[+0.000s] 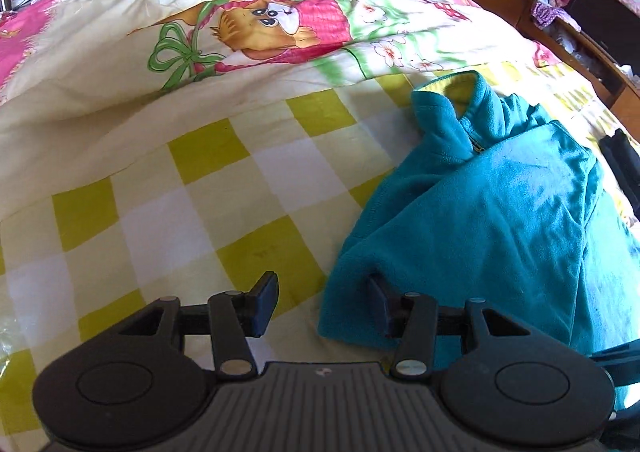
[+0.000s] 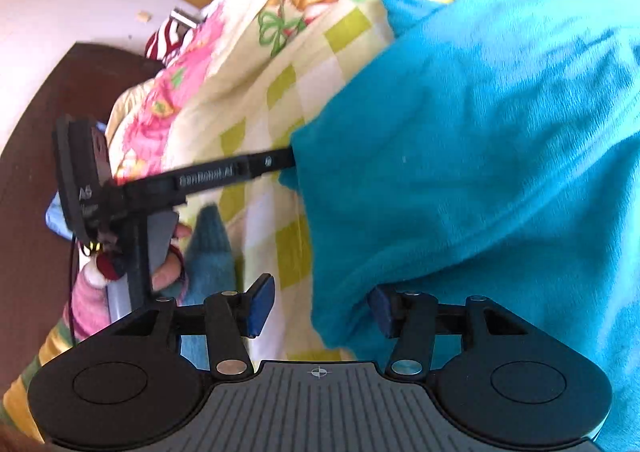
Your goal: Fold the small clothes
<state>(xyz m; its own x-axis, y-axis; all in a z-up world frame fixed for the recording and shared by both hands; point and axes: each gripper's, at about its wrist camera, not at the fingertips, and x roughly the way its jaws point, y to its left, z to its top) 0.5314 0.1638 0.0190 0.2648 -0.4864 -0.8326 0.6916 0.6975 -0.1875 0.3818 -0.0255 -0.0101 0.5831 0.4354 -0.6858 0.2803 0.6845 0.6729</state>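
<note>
Both tools (image 1: 324,304) (image 2: 318,308) agape, low against teal fleece (image 1: 492,204).

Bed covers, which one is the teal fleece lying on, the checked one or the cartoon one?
The checked sheet, yellow and white squares, lies under the fleece. The cartoon quilt, with the animal print and green bow, is bunched up behind it.

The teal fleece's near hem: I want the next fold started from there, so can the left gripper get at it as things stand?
Probably yes. The left gripper is open with the hem of the teal fleece already between its jaws, lying on the checked sheet; nothing blocks it.
</note>
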